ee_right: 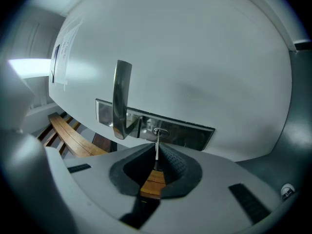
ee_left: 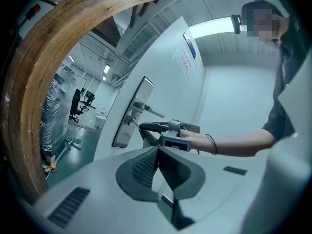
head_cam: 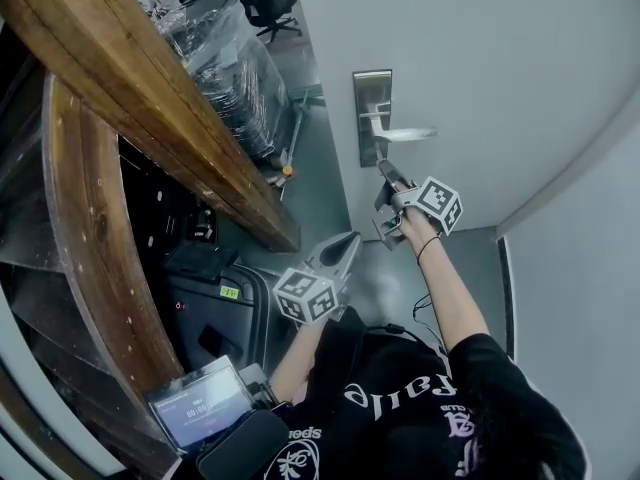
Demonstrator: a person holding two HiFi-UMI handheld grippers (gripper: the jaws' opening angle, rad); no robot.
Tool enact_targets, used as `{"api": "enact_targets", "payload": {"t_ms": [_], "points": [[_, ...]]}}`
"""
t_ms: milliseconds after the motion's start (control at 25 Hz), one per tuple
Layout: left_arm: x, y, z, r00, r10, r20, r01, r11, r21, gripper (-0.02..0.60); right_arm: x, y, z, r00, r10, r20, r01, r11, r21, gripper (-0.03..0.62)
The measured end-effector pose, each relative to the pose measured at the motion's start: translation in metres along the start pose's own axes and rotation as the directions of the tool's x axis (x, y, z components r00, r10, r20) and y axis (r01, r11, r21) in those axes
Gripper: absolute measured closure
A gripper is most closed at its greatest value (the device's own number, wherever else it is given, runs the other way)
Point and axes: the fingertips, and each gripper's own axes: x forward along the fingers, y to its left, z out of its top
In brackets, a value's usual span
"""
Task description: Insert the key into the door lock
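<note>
Right gripper (ee_right: 157, 156): jaws were closed on the key (ee_right: 156, 147), pinching its head end between the pads. The thin blade stood out past the pads, its tip at the keyhole (ee_right: 159, 131) in the lock plate (ee_right: 195, 134). How far the tip had entered could not be told.

In the head view, the right gripper (head_cam: 388, 178) was just below the lock plate (head_cam: 372, 98). The handle (head_cam: 405, 133) sprang from the plate's lower part and pointed right. The plate sat on a pale door (head_cam: 480, 58).

Left gripper (ee_left: 157, 154): jaws were closed together with nothing between them. In the head view it (head_cam: 340, 253) was held well below the lock plate, slightly left, clear of the door. A wooden beam (head_cam: 150, 88) ran diagonally, left of the plate.
</note>
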Motion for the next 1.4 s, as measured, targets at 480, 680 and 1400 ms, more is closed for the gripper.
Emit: {"api": "enact_targets", "payload": {"t_ms": [480, 680, 1400], "points": [[-0.005, 0.013, 0.0, 0.999, 0.036, 0.011, -0.035, 0.999, -0.031, 0.577, 0.009, 0.001, -0.001, 1.0, 0.015, -0.006, -0.015, 0.998, 0.061, 0.557], [-0.003, 0.013, 0.002, 0.999, 0.035, 0.012, -0.034, 0.999, -0.032, 0.577, 0.019, 0.0, 0.007, 1.0, 0.008, 0.013, -0.01, 0.994, 0.105, 0.557], [-0.002, 0.012, -0.005, 1.0, 0.018, -0.012, -0.019, 0.999, -0.028, 0.577, 0.043, -0.011, 0.019, 0.996, 0.009, 0.094, -0.026, 0.983, 0.18, 0.557]]}}
